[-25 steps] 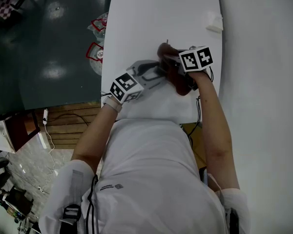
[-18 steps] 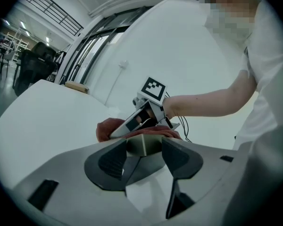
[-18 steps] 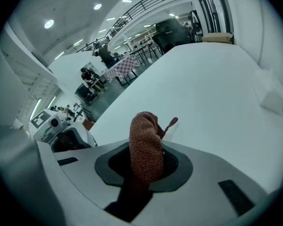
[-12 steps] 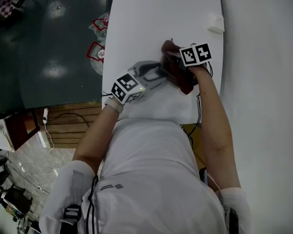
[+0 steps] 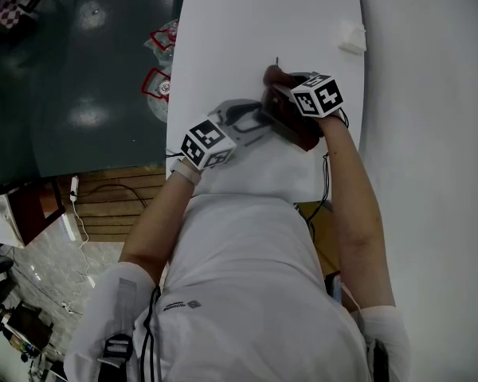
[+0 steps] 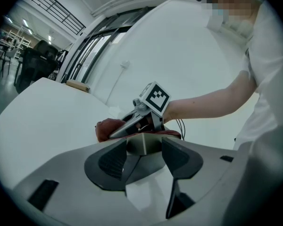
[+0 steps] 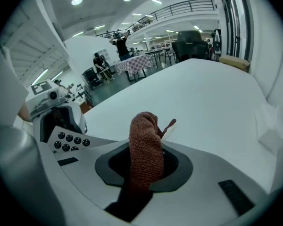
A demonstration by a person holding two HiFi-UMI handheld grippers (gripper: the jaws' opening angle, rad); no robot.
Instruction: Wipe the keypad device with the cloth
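Note:
On the white table [image 5: 223, 22], my left gripper [image 5: 247, 122] is shut on the near end of the grey keypad device [image 5: 240, 114]. In the left gripper view the device's grey body [image 6: 142, 144] sits clamped between the pads of that gripper [image 6: 142, 158]. My right gripper [image 5: 285, 108] is shut on the red-brown cloth [image 5: 296, 127], which lies bunched over the device's right part. In the right gripper view the cloth [image 7: 144, 147] stands folded between the jaws of that gripper [image 7: 146, 166], and the keypad's round black buttons [image 7: 69, 142] show just to its left.
A small white block [image 5: 350, 37] lies on the table's far right, also visible as the white block [image 7: 270, 126]. Red-and-white packets [image 5: 158, 62] lie on the dark surface left of the table. The table's near edge [image 5: 247, 197] runs close to the person's body. A brown box [image 6: 78, 85] sits far off.
The right gripper has slid the cloth a short way over the device, away from the near edge; the cloth's tail no longer hangs as low. The left gripper stays put, holding the device.

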